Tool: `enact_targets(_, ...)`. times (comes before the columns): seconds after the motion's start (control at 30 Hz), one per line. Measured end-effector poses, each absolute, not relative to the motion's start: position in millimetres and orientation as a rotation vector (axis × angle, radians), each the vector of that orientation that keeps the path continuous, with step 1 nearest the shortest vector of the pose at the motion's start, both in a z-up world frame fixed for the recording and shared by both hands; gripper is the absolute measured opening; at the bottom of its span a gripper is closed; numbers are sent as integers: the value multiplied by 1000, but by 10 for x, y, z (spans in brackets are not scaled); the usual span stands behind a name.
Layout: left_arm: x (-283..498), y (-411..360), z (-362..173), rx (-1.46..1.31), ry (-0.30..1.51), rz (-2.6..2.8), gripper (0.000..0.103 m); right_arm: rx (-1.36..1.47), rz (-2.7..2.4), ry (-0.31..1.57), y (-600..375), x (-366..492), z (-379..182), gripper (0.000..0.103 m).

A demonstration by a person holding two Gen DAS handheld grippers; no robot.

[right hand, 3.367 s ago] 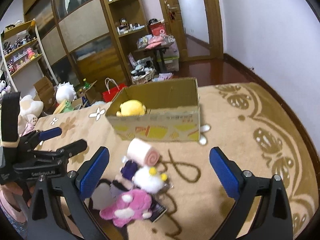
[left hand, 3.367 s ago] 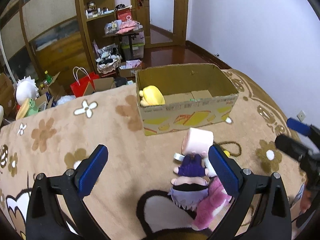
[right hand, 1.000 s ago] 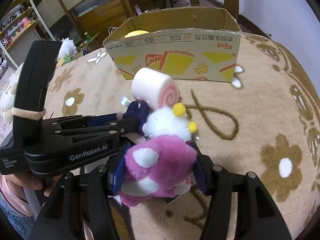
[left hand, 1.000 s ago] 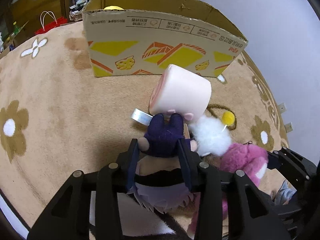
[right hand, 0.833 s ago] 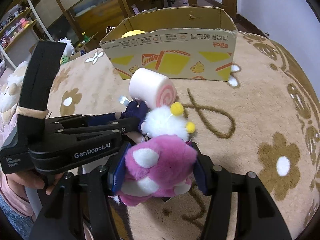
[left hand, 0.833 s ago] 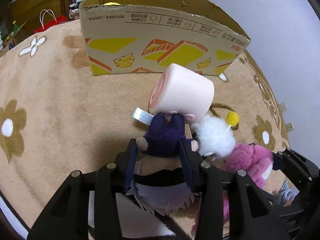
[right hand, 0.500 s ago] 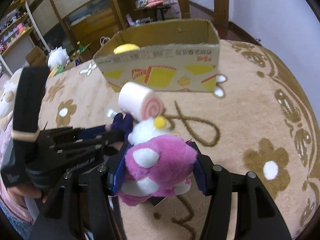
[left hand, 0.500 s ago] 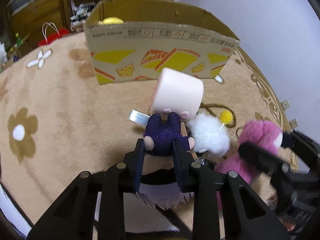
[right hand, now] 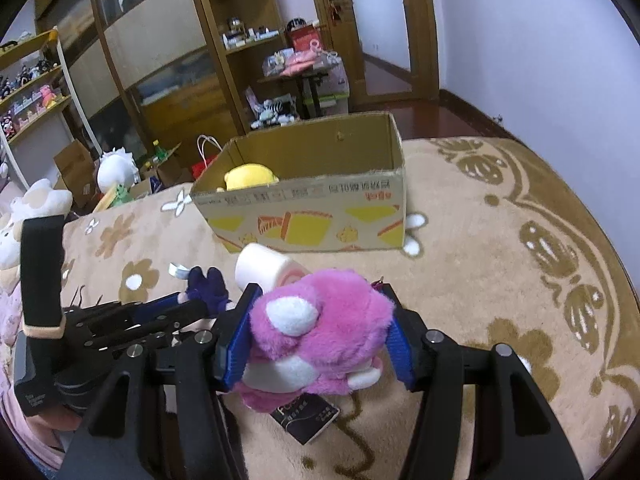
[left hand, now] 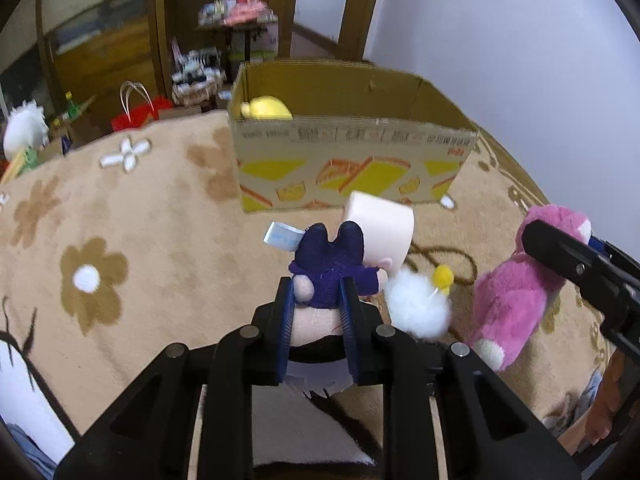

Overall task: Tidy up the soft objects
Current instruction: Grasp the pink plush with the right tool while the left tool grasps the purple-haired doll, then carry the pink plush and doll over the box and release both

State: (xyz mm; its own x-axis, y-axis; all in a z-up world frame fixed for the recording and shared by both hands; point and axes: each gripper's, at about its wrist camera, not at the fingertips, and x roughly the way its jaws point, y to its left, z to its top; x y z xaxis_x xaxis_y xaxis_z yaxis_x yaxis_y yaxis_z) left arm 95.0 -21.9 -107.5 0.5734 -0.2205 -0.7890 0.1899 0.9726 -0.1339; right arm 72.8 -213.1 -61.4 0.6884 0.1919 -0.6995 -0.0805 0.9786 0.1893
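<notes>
At lower centre of the left wrist view, my left gripper (left hand: 316, 324) pinches the purple doll (left hand: 330, 276) at its waist. In the right wrist view, my right gripper (right hand: 318, 340) clamps the pink plush (right hand: 320, 332), fur bulging past the pads. Risk, as I judge it: either soft body compresses and slips out during transfer, and the dangling tag (right hand: 306, 420) may snag. The pink roll (left hand: 380, 228) and white pompom (left hand: 416, 308) lie on the rug (left hand: 140, 240). At upper centre stands the cardboard box (left hand: 352, 168), holding a yellow plush (left hand: 266, 109).

Pink plush (right hand: 320, 332), purple doll (left hand: 328, 276) gripped; box (left hand: 352, 152) beyond.
</notes>
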Motion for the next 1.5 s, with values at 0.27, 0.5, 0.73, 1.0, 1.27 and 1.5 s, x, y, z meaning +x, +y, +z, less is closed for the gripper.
enact_targets(0.27,820,-80,-747,-76,799,-201,21,118,119,655,-2140,698,-382,61)
enact_targets(0.5,802,-100,-375,-26,629,-195,21,104,104,572,-2191,840,-194,61)
enact_targets(0.73,1072,-74,-95,-20,539,-178,21,95,104,531,-2277,1087,-33,61)
enact_targets(1.0,1385,-134,49,14,450,-167,21,60,120,476,-2237,1480,91,61)
enact_targets(1.27,1660,-140,-59,28,451,-171,22,65,127,450,-2223,1778,71,61)
enact_targets(1.5,1840,-171,-230,-7,509,-178,22,85,102,464,-2222,1924,-11,61)
